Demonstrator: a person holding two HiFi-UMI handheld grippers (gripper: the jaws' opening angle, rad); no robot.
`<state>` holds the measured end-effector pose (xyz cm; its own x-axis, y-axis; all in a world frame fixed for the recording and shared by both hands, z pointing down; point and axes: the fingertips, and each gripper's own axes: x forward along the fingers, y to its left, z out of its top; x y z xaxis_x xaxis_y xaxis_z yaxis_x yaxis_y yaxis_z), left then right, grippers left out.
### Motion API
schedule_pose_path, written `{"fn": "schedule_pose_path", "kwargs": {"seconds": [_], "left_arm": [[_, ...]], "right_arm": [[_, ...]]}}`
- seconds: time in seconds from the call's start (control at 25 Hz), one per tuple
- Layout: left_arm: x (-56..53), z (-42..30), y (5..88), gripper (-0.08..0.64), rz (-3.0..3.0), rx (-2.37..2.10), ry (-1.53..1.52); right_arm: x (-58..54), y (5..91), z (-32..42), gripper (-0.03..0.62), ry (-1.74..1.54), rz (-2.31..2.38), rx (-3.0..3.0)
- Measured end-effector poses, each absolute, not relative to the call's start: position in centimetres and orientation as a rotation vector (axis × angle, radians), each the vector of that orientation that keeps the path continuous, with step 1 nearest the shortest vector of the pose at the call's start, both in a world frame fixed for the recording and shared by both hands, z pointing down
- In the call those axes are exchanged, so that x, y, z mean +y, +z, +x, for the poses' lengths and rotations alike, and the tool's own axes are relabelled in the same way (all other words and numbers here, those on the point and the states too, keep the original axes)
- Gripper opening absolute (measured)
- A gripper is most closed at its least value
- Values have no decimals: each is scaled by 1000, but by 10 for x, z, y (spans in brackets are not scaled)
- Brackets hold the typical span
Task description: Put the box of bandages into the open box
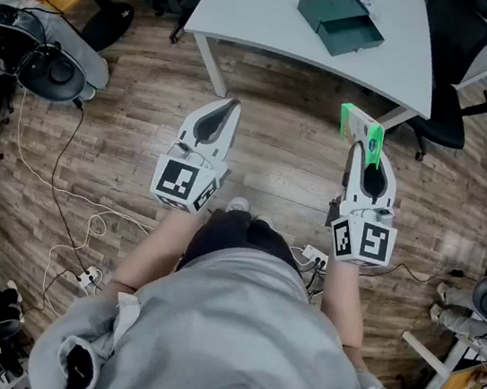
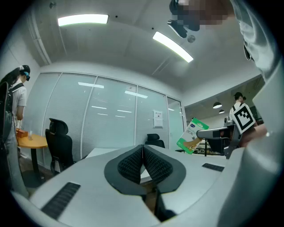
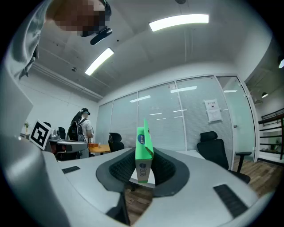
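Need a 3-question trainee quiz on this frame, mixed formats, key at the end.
1. True or false: the left gripper holds the box of bandages.
2. Pick one: the open box sits A) on the floor, B) on the white table, C) on a chair.
3. Fill in: the right gripper is shut on the ____.

Key: 1 false, its jaws are together with nothing between them; 2 B; 3 box of bandages.

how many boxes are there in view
2. The green bandage box is clamped in the right gripper; the dark open box lies on the white table. Others may be hidden.
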<state>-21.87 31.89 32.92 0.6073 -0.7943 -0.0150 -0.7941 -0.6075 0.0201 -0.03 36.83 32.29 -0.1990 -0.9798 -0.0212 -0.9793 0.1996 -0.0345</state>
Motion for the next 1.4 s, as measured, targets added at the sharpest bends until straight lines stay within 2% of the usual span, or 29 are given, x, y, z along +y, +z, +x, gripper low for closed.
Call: {"fn": "schedule_pose_path", "kwargs": {"seconds": [0.48,0.72,1.04,1.4], "left_arm": [[339,-167,334,20,2823,-1375,-23],[318,-153,328,20,2804,-1397,-27],[235,-144,336,20,2814,-1376,-59],[87,-132,322,20,2868,-1281,-99]], "right_arm": [[396,315,52,118,-64,-1873,2349],[372,315,71,118,-94,-1859,2333],[297,315,80,118,-87,-1854,2320],[158,305,96,118,-101,-1907,2233]]}}
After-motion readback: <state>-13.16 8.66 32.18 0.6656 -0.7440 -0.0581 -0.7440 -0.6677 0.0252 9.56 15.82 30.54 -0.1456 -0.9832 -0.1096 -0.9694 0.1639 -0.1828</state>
